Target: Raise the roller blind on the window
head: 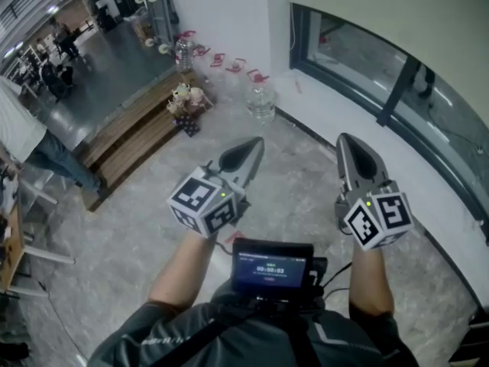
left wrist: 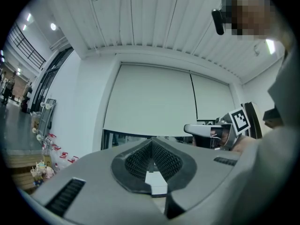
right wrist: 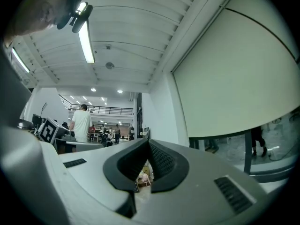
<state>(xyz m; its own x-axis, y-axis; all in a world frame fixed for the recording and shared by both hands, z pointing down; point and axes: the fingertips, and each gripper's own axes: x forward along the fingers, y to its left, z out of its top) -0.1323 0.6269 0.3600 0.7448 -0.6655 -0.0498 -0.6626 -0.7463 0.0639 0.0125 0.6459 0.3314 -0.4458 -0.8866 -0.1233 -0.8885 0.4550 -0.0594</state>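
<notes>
1. The head view is looking down on both grippers. The left gripper point(head: 254, 147) and the right gripper point(head: 347, 142) are pointing forward, side by side and well apart, over the grey floor point(head: 137, 235).
2. Only this view is showing a bottle point(head: 260, 98) standing on the floor near the window point(head: 428, 121). It is also showing a wooden bench point(head: 130, 132) off to the left and a small screen point(head: 271, 267) at the person's chest.
3. The blind point(left wrist: 150, 100) is hanging low over the window. The left gripper view is showing it best: it is wide and pale, and only a strip of glass is showing under its bottom edge.
4. In that same view the left gripper's jaws are pressing together, with nothing between them. The right gripper is peeking in at the right side.
5. The right gripper view is showing the blind from the side, on the right. Only this view is showing a long lamp point(right wrist: 86, 41) on the ceiling and a person in a white shirt point(right wrist: 80, 123) standing far off.
6. There the right gripper's jaws are meeting at the tips, clenched on nothing.
7. Neither gripper is touching the blind.
</notes>
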